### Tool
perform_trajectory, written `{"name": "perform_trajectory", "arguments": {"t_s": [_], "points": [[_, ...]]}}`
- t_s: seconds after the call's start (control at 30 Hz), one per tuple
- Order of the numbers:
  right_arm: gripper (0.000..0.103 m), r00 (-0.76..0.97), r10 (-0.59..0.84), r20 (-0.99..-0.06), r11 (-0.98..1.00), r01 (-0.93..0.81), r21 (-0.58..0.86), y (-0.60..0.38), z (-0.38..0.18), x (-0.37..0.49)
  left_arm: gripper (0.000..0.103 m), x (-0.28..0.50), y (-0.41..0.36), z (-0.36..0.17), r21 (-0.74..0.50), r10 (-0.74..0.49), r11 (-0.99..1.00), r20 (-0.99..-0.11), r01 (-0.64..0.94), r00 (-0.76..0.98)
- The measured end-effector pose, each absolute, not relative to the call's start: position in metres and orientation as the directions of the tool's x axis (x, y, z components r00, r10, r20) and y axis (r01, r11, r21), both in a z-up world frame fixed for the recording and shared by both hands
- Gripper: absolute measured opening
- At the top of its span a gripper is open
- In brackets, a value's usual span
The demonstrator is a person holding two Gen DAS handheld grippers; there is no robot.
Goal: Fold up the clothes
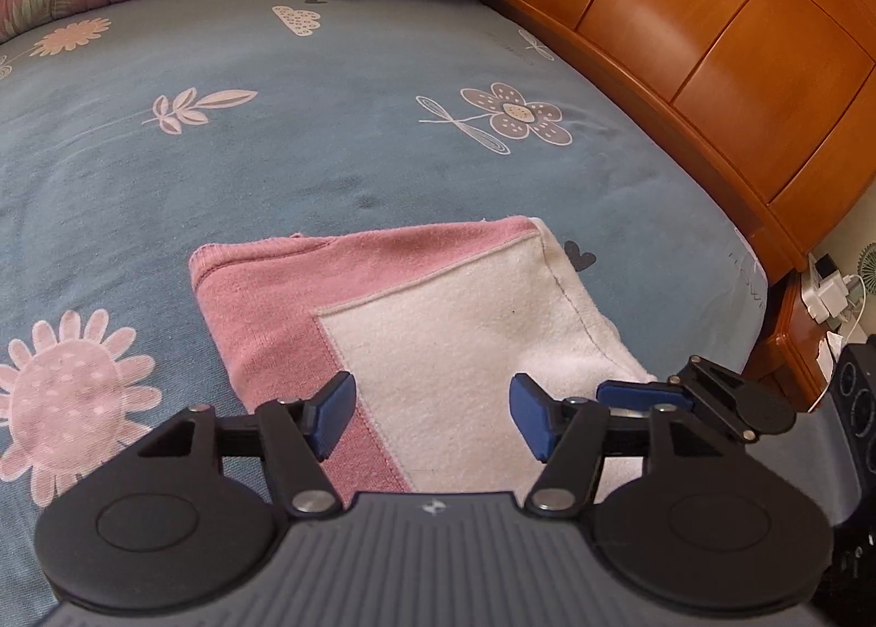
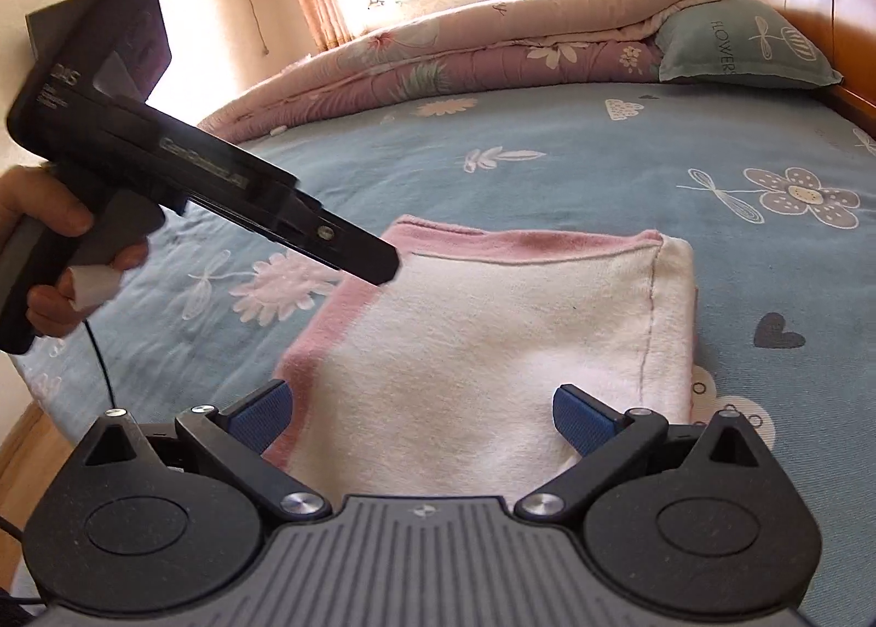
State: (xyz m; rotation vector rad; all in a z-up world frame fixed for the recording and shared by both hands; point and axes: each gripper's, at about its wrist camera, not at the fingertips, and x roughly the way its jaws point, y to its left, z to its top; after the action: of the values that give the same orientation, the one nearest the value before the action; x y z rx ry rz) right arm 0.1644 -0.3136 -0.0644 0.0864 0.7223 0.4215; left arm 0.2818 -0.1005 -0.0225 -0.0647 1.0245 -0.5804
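Lying folded on the bed (image 1: 274, 161), pink-and-white garment (image 1: 438, 309) just ahead of both empty, spread grippers (image 1: 432, 416) (image 2: 421, 416).

The word "FLOWERS" runs in dark letters down the grey-blue pillow (image 2: 739, 44) at the head corner of the bed, while white lettering on the left gripper (image 2: 386, 265) body is too blurred to read.

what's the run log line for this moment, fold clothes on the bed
stage: fold laid | pink-and-white garment: folded, flat on floral bedsheet | left tongs: open, empty | right tongs: open, empty
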Motion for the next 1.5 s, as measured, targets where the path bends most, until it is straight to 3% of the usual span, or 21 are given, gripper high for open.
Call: {"name": "perform_trajectory", "arguments": {"t_s": [0.13,0.2,0.37,0.5,0.63,0.8,0.93,1.13,1.33,1.5], "points": [[0.103,0.673,0.400,-0.622,0.914,-0.338,0.222,-0.339,-0.077,0.163,0.070,0.287,-0.104,-0.049,-0.363,-0.523,0.824,-0.783,0.436,0.336],[0.103,0.669,0.395,-0.630,0.915,-0.350,0.201,-0.336,-0.076,0.161,0.073,0.289,-0.111,-0.065,-0.320,-0.494,0.830,-0.802,0.457,0.336],[0.103,0.674,0.328,-0.661,0.927,-0.365,0.088,-0.315,-0.073,0.155,0.073,0.278,-0.120,-0.057,-0.225,-0.450,0.832,-0.808,0.506,0.380],[0.103,0.673,0.371,-0.639,0.907,-0.411,0.093,-0.302,-0.058,0.146,0.075,0.268,-0.115,-0.042,-0.240,-0.499,0.804,-0.770,0.544,0.397],[0.103,0.630,0.368,-0.684,0.904,-0.416,0.103,-0.299,-0.073,0.146,0.075,0.271,-0.112,-0.065,-0.198,-0.411,0.853,-0.826,0.483,0.387],[0.103,0.619,0.381,-0.687,0.901,-0.415,0.125,-0.309,-0.069,0.138,0.075,0.272,-0.104,-0.054,-0.278,-0.465,0.851,-0.794,0.446,0.393],[0.103,0.689,0.365,-0.626,0.917,-0.382,0.114,-0.313,-0.048,0.149,0.075,0.282,-0.109,-0.045,-0.297,-0.496,0.837,-0.767,0.460,0.408],[0.103,0.660,0.283,-0.696,0.952,-0.282,0.119,-0.322,-0.073,0.183,0.081,0.291,-0.111,-0.070,-0.271,-0.456,0.852,-0.803,0.447,0.383],[0.103,0.662,0.289,-0.692,0.954,-0.260,0.149,-0.329,-0.080,0.179,0.081,0.297,-0.121,-0.054,-0.259,-0.437,0.862,-0.815,0.436,0.381],[0.103,0.667,0.306,-0.679,0.951,-0.245,0.188,-0.333,-0.081,0.180,0.081,0.308,-0.154,-0.029,-0.315,-0.526,0.801,-0.776,0.508,0.348]]}}
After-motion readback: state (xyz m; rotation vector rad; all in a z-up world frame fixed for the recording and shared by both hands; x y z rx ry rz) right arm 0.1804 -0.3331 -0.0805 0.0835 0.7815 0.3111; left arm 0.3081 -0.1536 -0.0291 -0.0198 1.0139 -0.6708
